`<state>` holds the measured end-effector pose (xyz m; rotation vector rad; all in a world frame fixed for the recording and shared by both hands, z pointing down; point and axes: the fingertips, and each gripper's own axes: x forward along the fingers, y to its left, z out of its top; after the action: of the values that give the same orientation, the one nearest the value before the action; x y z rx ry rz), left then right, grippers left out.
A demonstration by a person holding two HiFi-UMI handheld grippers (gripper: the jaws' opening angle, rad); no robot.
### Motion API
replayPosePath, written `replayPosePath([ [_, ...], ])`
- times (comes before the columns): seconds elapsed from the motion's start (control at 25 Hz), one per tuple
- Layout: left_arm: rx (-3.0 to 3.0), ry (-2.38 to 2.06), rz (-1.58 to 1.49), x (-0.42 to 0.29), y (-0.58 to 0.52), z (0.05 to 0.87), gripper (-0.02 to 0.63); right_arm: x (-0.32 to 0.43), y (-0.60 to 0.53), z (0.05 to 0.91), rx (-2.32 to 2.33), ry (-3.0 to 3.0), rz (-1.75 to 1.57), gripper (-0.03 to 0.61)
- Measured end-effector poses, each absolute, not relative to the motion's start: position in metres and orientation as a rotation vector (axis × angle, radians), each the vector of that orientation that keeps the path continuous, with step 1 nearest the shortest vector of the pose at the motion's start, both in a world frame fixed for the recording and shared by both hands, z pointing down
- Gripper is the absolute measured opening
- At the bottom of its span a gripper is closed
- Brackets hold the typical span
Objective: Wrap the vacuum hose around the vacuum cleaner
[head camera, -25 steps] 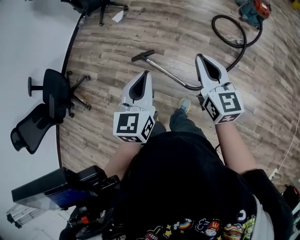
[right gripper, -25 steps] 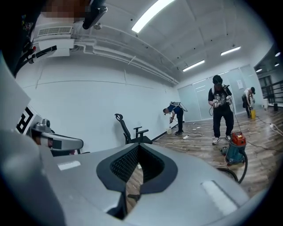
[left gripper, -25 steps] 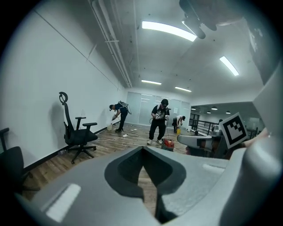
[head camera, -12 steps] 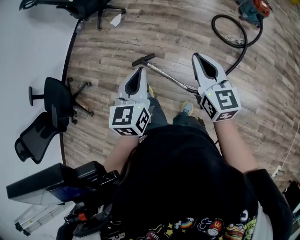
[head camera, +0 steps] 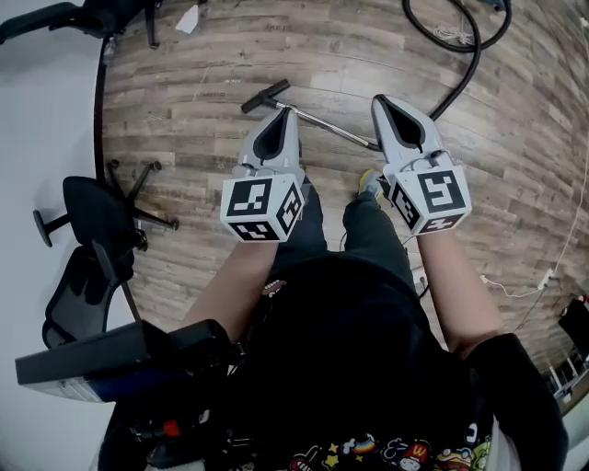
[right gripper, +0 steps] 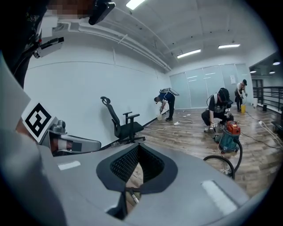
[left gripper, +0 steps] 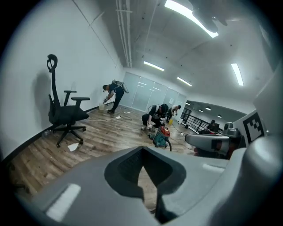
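Note:
The vacuum's metal wand point(head camera: 322, 124) lies on the wood floor, its black floor head point(head camera: 265, 95) to the left. It passes just beyond both gripper tips. The black hose point(head camera: 467, 57) curves off from the wand toward the top right. In the head view the vacuum cleaner is out of frame. The red and teal vacuum cleaner point(left gripper: 161, 137) point(right gripper: 230, 136) stands farther down the room, with a hose loop point(right gripper: 224, 164) beside it. My left gripper point(head camera: 282, 115) and right gripper point(head camera: 381, 101) are held side by side above the person's legs. Both are shut and hold nothing.
A black office chair point(head camera: 97, 216) stands at the left by the white wall, another point(head camera: 87, 14) at the top left near a paper scrap point(head camera: 189, 18). A white cable point(head camera: 557, 267) runs along the right. Several people point(right gripper: 219, 108) work near the vacuum cleaner.
The person has stepped forward, so the wand and floor head now sit right at the gripper tips. The vacuum cleaner has slid out of the head view's top. Both grippers stay shut.

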<state>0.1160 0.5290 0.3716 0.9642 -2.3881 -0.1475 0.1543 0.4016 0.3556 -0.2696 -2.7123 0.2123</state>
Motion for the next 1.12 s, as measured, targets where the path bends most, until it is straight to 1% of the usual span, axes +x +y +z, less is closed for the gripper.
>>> replayPosePath([
  [0.24,0.869,-2.296,-0.217,0.083,0.533,0.501,0.000,0.124,0.411,0.476,-0.244,-2.602,0.225,0.026],
  [0.4,0.790,-2.260,-0.270,0.087,0.537,0.589,0.000,0.124,0.421,0.566,-0.270,-2.545,0.235,0.026],
  [0.6,0.655,-2.157,-0.296,0.099,0.541,0.725,0.009,0.128,0.429,0.673,-0.315,-2.493,0.235,0.026],
  [0.72,0.498,-2.070,-0.373,0.100,0.549,0.817,0.052,0.125,0.430,0.735,-0.340,-2.477,0.240,0.026],
  [0.76,0.452,-2.040,-0.398,0.101,0.551,0.847,0.092,0.125,0.429,0.755,-0.343,-2.472,0.241,0.026],
  [0.8,0.413,-2.020,-0.410,0.102,0.553,0.874,0.110,0.127,0.427,0.775,-0.341,-2.464,0.242,0.026],
  [0.96,0.268,-1.979,-0.431,0.098,0.569,0.981,0.165,0.121,0.428,0.852,-0.335,-2.445,0.237,0.026],
  [1.12,0.106,-1.898,-0.490,0.108,0.587,1.075,0.199,0.119,0.438,0.918,-0.361,-2.421,0.221,0.026],
])
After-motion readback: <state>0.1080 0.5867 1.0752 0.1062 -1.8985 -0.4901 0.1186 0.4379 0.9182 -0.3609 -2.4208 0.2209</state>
